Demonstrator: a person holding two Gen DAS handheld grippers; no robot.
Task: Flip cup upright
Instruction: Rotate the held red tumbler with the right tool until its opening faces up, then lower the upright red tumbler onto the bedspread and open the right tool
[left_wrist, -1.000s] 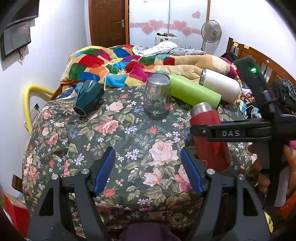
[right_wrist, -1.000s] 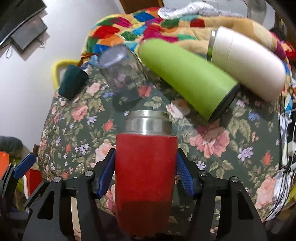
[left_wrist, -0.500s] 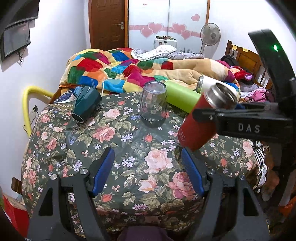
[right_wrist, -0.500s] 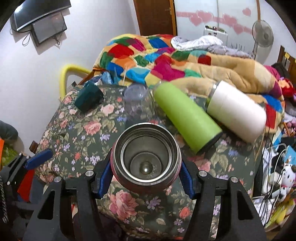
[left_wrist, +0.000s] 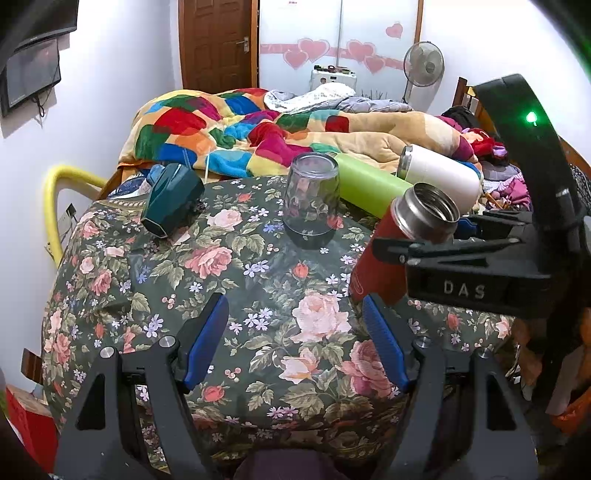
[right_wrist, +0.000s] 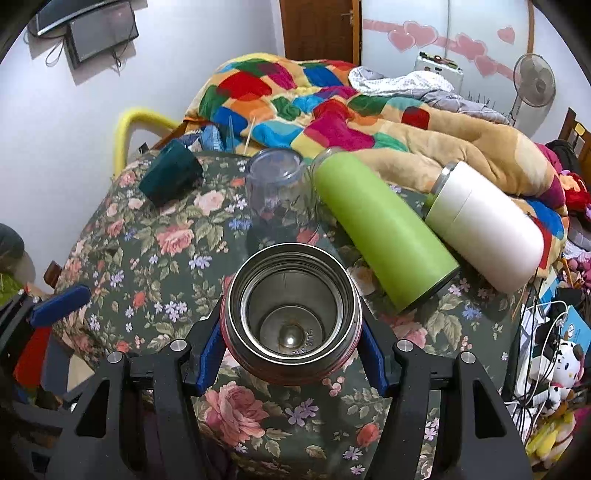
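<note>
My right gripper (right_wrist: 291, 354) is shut on a red steel-lined cup (right_wrist: 291, 314), its open mouth facing the camera. In the left wrist view the red cup (left_wrist: 391, 258) stands tilted, mouth up and to the right, with its base close to the flowered cloth; contact cannot be told. The right gripper (left_wrist: 436, 240) clamps it near the neck. My left gripper (left_wrist: 295, 339) is open and empty, low over the near part of the flowered table (left_wrist: 221, 295).
A clear glass (left_wrist: 312, 201) stands mouth down mid-table. A green bottle (right_wrist: 384, 229) and a white bottle (right_wrist: 484, 225) lie on their sides at the right. A dark green cup (left_wrist: 171, 201) lies at the left. A patchwork quilt (left_wrist: 240, 133) lies behind.
The right gripper has turned the red cup from mouth-away to mouth-up and lowered it toward the cloth. The left gripper has stayed open and nearly still.
</note>
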